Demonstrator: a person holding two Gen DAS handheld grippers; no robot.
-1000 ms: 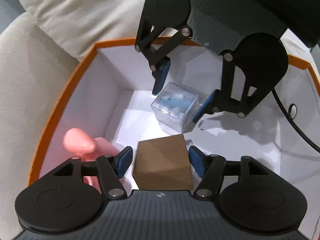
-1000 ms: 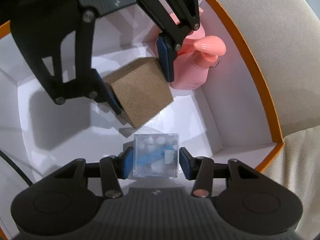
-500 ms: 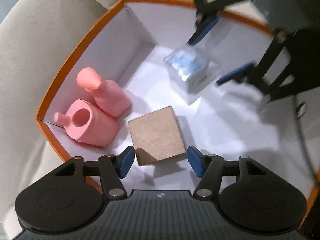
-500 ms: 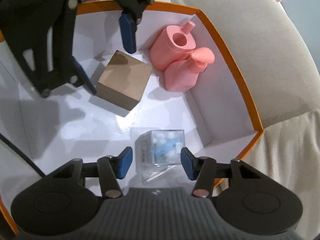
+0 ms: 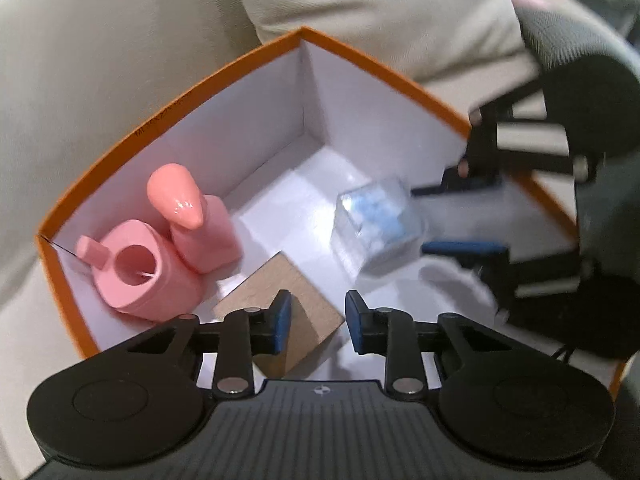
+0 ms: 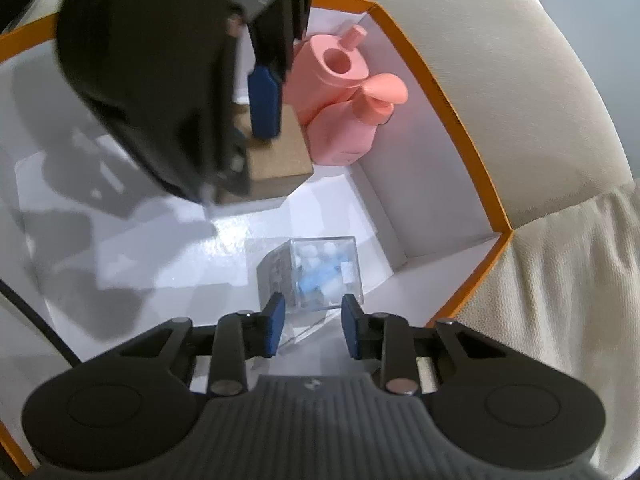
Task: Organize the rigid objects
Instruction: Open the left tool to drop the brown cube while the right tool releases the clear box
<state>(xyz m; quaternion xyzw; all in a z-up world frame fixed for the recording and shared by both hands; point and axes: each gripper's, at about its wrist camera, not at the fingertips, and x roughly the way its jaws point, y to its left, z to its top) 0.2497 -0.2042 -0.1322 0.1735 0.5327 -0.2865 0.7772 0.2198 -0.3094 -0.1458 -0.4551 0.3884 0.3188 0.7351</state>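
A brown cube [image 5: 304,300] and a clear cube with blue and white bits [image 5: 376,228] lie on the white floor of an orange-rimmed box [image 5: 224,68]. A pink pump bottle [image 5: 192,216] and a pink holder [image 5: 136,272] stand in its left corner. My left gripper [image 5: 319,322] hovers over the brown cube [image 6: 280,168]; its jaws are closing with nothing between them. My right gripper [image 6: 312,320] hangs above the clear cube [image 6: 316,276], jaws also closing on nothing. Motion blurs the right gripper [image 5: 450,218] in the left wrist view. The left gripper's blue finger [image 6: 264,104] shows from the right wrist.
Beige sofa cushions [image 5: 120,60] surround the box on all sides. The box wall [image 6: 452,108] rises close to the pink bottles [image 6: 344,136]. A black cable [image 5: 560,354] trails over the box's right side. White floor shows between the two cubes.
Both grippers straddled their cubes a second ago. They have since lifted off, and their jaws have narrowed. The left gripper rolled, and both cubes now rest on the box floor.
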